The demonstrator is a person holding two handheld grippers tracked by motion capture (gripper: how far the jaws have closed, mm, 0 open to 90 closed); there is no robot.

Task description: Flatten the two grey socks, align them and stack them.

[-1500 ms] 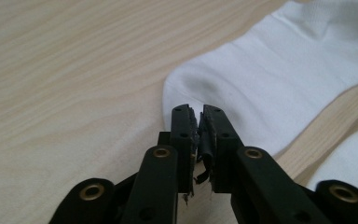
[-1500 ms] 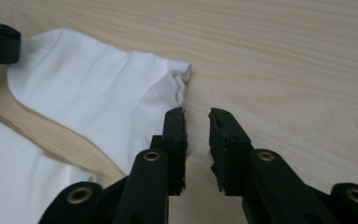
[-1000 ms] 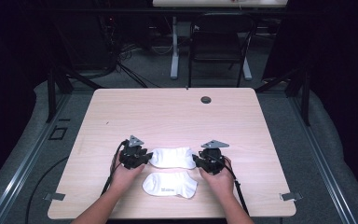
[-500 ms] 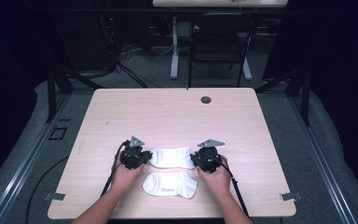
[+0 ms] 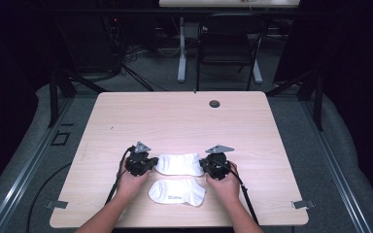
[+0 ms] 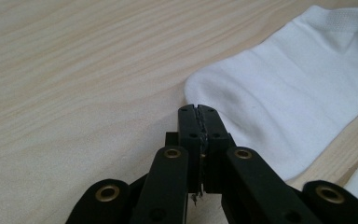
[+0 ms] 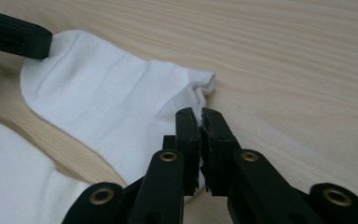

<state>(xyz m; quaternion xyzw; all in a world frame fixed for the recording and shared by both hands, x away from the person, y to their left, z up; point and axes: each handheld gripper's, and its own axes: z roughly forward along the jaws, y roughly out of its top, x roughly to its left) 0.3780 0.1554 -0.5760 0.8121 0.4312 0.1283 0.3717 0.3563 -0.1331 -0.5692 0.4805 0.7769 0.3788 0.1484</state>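
Observation:
Two white ankle socks lie on the light wooden table (image 5: 184,121). The far sock (image 5: 178,164) (image 6: 279,93) (image 7: 107,98) stretches between my grippers. The near sock (image 5: 177,191) (image 7: 14,172) lies flat just in front of it. My left gripper (image 5: 154,162) (image 6: 198,109) has just been closing and is shut at the toe edge of the far sock. My right gripper (image 5: 204,165) (image 7: 200,112) has just been closing too and pinches the puckered cuff. The left gripper's black tip (image 7: 18,35) sits on the toe in the right gripper view.
A dark round grommet (image 5: 214,103) sits near the table's far edge. A black chair (image 5: 228,43) and table legs stand on the floor beyond. Bare wood lies to the left, right and far side of the socks.
Both grippers' jaws have come together at the two ends of the far sock. The hands have stayed where they were, and the near sock has not moved.

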